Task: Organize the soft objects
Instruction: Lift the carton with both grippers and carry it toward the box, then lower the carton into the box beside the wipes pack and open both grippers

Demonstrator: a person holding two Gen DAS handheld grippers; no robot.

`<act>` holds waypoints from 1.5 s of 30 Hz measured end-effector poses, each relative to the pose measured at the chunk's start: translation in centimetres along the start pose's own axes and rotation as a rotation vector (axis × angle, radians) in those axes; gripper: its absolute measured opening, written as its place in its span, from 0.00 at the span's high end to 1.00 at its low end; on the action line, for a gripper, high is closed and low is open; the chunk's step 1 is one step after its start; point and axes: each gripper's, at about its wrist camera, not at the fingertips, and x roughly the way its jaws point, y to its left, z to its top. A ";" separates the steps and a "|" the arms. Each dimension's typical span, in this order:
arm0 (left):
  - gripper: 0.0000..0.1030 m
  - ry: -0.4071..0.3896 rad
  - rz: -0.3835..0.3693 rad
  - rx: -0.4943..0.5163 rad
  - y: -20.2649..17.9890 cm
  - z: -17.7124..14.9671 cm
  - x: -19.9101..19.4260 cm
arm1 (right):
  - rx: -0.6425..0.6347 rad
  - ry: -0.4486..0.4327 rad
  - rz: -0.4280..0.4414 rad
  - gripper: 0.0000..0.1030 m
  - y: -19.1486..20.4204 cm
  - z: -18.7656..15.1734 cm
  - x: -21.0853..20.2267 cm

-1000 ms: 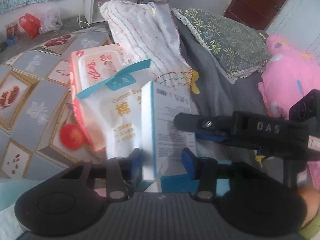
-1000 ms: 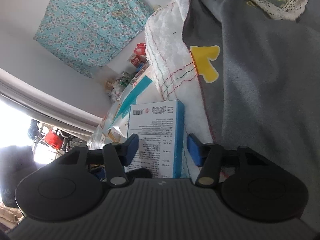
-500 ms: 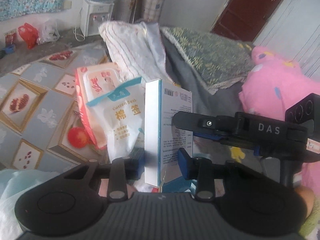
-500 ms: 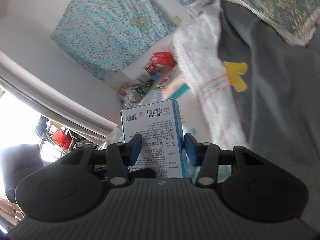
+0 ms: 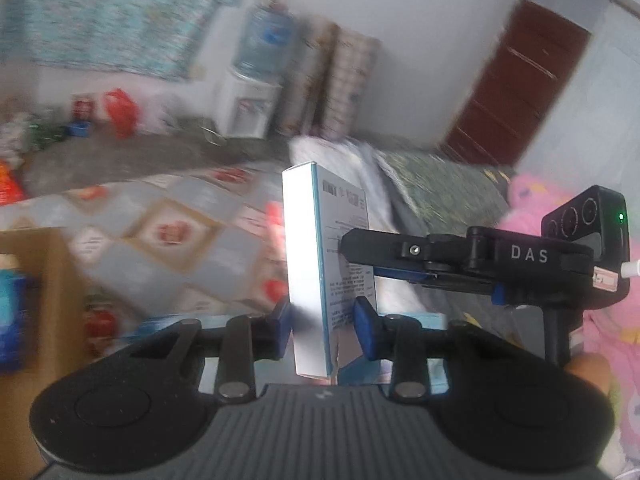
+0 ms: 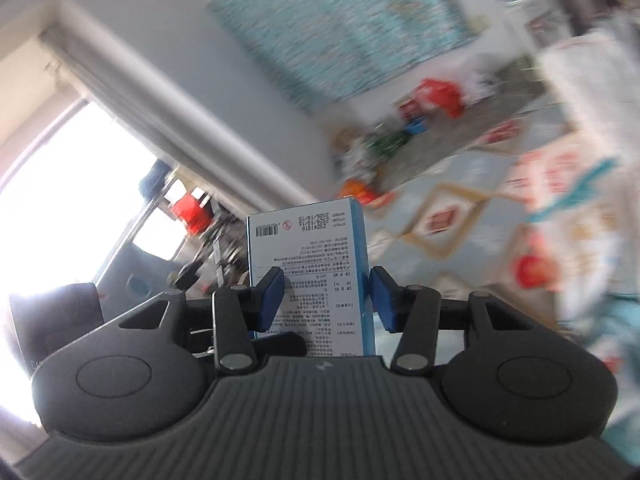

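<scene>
left wrist: left gripper [image 5: 322, 326] clamps blue-white box [image 5: 320, 240] – cardboard carton [image 5: 36, 280] lies far left of box | right wrist: right gripper [image 6: 326, 300] also grips box [image 6: 310, 256] | step: carrying | next – likely lower into carton

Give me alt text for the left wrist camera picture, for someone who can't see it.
A white and blue box stands upright between the left tongs, while the right tongs grip it from the right side. Behind, blurred, lie a patterned floor mat, a water dispenser, a brown door and pink bedding; a cardboard box sits at left.
</scene>
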 end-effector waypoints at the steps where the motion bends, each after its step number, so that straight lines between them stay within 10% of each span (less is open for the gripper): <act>1: 0.67 -0.014 0.013 -0.015 1.1 -0.1 -1.0 | -0.015 0.020 0.017 0.53 1.5 0.1 1.4; 21: 0.67 0.037 0.135 -0.386 24.8 -3.4 -6.1 | 0.018 0.335 0.069 0.49 13.1 -2.9 25.6; 32: 0.64 0.208 0.231 -0.440 30.9 -2.5 1.6 | 0.027 0.303 0.034 0.49 11.0 -1.9 26.8; 45: 0.62 0.130 0.195 -0.456 30.4 -1.4 3.5 | 0.059 0.266 -0.012 0.48 7.2 -0.8 25.1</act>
